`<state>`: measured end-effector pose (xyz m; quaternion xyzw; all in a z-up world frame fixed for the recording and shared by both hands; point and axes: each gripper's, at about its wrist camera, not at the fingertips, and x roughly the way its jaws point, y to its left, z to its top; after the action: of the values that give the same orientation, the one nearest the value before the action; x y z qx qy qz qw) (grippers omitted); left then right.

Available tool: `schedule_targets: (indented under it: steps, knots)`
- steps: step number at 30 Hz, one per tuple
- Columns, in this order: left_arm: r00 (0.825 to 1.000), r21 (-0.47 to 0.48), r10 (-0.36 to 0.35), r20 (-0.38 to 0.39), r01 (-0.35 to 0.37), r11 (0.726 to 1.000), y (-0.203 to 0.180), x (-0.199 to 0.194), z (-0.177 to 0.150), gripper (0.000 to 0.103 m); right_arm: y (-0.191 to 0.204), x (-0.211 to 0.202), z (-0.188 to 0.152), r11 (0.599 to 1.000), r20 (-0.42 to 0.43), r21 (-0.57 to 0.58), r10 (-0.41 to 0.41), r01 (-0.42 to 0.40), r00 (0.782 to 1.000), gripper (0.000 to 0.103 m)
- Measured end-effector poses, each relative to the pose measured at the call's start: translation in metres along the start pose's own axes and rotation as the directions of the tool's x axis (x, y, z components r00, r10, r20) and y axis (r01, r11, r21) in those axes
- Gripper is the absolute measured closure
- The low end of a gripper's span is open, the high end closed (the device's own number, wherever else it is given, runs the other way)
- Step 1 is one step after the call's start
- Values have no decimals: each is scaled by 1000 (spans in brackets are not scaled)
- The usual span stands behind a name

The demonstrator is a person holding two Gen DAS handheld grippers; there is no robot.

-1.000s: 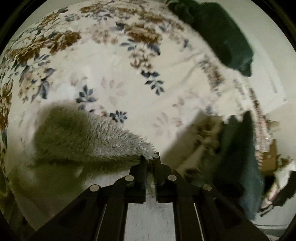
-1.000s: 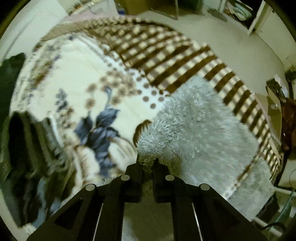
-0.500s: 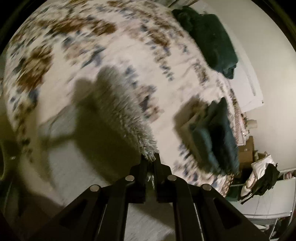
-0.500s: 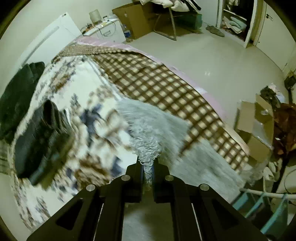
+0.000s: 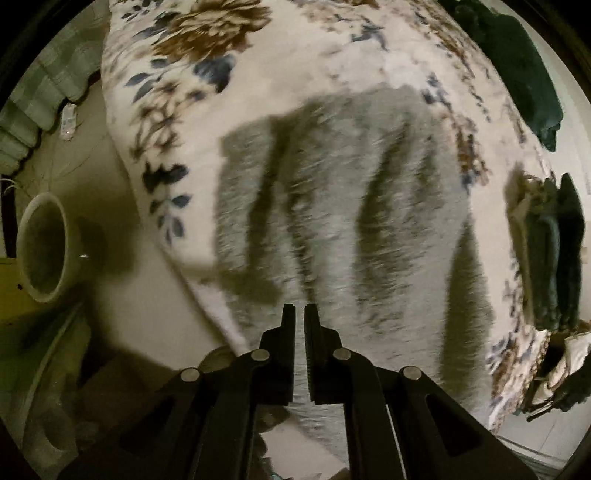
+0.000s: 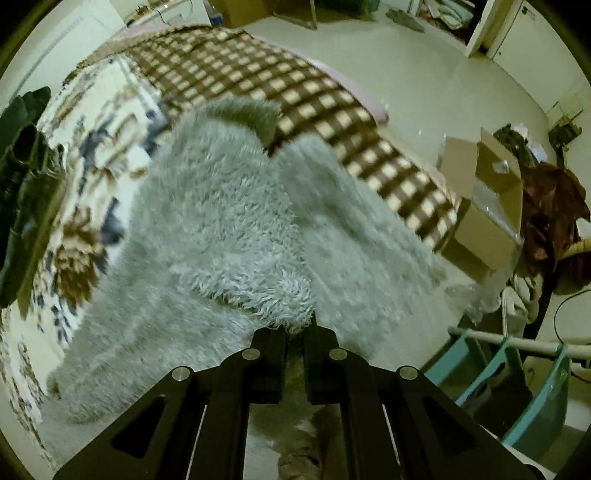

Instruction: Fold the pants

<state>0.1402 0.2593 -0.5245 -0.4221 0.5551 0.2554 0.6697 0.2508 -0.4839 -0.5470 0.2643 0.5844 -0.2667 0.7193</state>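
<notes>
Floral-quilted bed (image 5: 332,55) lies under both grippers; the shaggy pale-grey fleece pants (image 6: 229,221) spread ahead of them. Left gripper (image 5: 299,314) and right gripper (image 6: 300,325) each pinch a pants edge, jaws nearly closed. Lay both corners level onto the layer beyond, keeping edges aligned

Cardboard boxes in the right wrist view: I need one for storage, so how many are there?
2. One open cardboard box stands on the floor right of the bed; another box sits at the far wall, cut off by the frame's top. More may be hidden.
</notes>
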Motion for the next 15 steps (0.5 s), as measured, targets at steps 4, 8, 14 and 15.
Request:
schedule_targets:
  steps: [4, 8, 14, 15]
  knots:
    - [1000, 7, -4, -27, 5, 1000, -4, 1, -3, 99, -11, 24, -7, 1000, -100, -22, 6, -8, 995, 80]
    - [1000, 82, 5, -22, -3, 997, -32, -1, -13, 96, -34, 20, -1, 1000, -127, 27, 13, -9, 992, 42]
    - [999, 268, 32, 2, -32, 963, -100, 9, -45, 27, -17, -15, 24, 983, 52, -186, 0, 10, 999, 26]
    - [1000, 297, 32, -3, -29, 954, -113, 13, -53, 27, -6, -15, 27, 972, 60, -235, 5, 9, 998, 26]
